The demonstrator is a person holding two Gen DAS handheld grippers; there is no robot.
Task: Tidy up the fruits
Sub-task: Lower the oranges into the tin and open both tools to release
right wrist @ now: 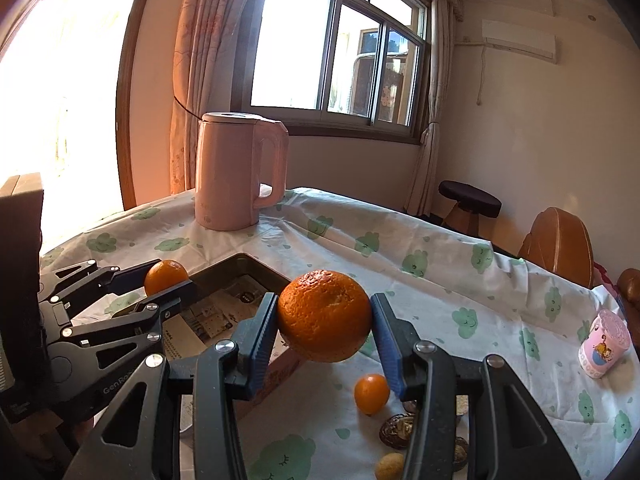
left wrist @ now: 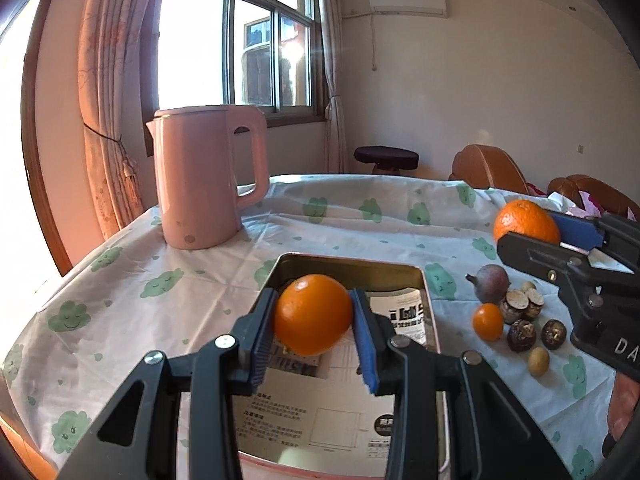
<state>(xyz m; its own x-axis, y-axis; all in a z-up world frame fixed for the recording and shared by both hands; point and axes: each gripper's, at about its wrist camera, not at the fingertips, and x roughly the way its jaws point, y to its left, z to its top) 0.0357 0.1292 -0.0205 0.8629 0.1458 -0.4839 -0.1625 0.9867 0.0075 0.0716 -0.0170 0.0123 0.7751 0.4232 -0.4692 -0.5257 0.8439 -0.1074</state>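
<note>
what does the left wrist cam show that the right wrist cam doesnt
Only the left wrist view shows the reddish round fruit beside the water chestnuts. Only the right wrist view shows the pink cup. Both show the pink kettle, the tray, the left gripper holding a smooth orange, and the right gripper holding a rough orange.

We looked forward along each gripper's fingers, close above the tabletop (left wrist: 200, 280) and facing the window (left wrist: 248, 40). Both views shared the pink kettle (left wrist: 204, 176), the metal tray (left wrist: 352, 268) and the window wall — each also caught the other gripper.
</note>
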